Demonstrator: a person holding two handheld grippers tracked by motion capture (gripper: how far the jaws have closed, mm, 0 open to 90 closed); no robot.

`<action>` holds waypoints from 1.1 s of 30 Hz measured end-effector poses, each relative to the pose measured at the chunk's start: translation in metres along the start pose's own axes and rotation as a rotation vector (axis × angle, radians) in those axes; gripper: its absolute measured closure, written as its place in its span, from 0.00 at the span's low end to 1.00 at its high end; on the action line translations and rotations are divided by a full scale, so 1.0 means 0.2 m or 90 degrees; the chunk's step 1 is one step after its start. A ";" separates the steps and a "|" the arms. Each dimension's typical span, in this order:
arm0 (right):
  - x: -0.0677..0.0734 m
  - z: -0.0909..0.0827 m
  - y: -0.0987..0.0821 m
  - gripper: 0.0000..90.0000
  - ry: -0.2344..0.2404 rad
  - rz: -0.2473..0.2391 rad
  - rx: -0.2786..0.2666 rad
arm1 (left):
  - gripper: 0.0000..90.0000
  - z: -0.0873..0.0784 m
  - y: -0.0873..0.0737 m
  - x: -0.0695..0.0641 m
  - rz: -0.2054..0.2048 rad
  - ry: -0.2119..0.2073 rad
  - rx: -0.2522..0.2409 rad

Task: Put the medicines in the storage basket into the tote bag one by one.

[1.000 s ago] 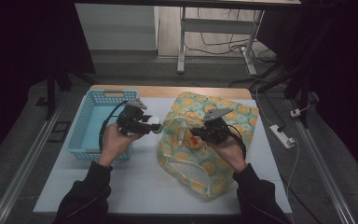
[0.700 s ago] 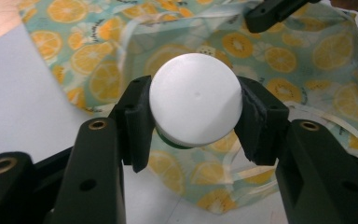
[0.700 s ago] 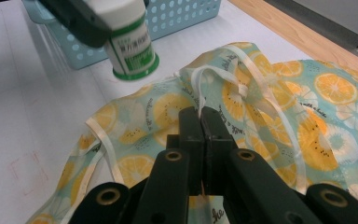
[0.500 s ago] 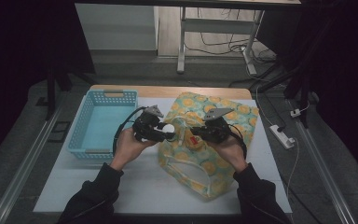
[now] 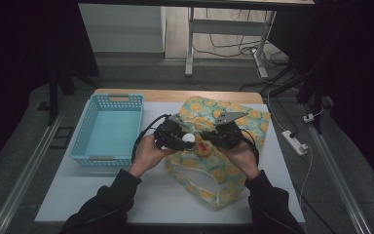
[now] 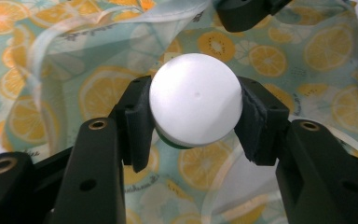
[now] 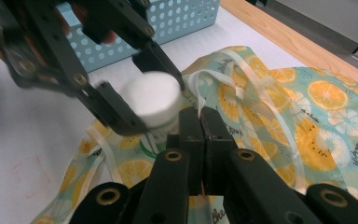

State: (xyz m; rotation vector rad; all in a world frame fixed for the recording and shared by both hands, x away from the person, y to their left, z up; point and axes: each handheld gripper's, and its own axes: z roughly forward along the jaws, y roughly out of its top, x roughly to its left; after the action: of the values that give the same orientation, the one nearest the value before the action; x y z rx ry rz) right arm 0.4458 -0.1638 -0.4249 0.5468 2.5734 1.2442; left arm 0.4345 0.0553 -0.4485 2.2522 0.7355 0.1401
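Note:
My left gripper (image 6: 193,112) is shut on a small jar with a round white lid (image 6: 195,98), its pads pressing on both sides. It holds the jar above a soft bag printed with orange slices (image 6: 51,70), right at the bag's raised rim. In the high view the jar (image 5: 189,138) and left gripper (image 5: 181,138) sit beside my right gripper (image 5: 209,139). My right gripper (image 7: 199,121) is shut on the bag's pale hem and lifts it. The bag (image 7: 317,107) spreads to the right, and the jar (image 7: 151,98) hangs just beyond the jaws.
A light blue perforated basket (image 5: 114,97) stands empty at the table's left, also seen as the basket (image 7: 186,18) behind the left gripper. The white tabletop (image 5: 102,195) has a wooden far edge. A power strip (image 5: 294,141) lies off the right side.
My left gripper has carried the jar rightward from beside the basket to the bag's lifted rim. The right gripper has stayed put, holding the hem.

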 end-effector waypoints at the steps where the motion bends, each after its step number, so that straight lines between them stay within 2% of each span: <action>1: 0.00 0.00 0.00 0.99 0.000 0.000 0.000 | 0.56 0.01 0.00 0.00 -0.003 0.001 -0.001; 13: -0.01 0.00 -0.01 0.99 0.001 0.001 0.002 | 0.56 0.16 0.08 0.02 -0.003 -0.009 -0.005; 19: -0.01 0.00 -0.01 0.99 0.001 0.003 0.002 | 0.55 0.22 0.08 0.05 -0.011 -0.003 -0.009; 26: -0.02 0.00 -0.01 0.99 0.000 0.005 0.005 | 0.55 0.29 0.07 0.06 -0.009 0.002 -0.006; 33: -0.02 0.01 -0.02 0.99 0.000 0.007 0.007 | 0.53 0.30 0.07 0.08 -0.018 0.012 -0.026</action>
State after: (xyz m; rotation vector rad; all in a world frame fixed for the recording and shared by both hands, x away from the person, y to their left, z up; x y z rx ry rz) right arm 0.4495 -0.1665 -0.4282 0.5644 2.5824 1.2350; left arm 0.4732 0.0191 -0.4847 2.2041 0.7672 0.1622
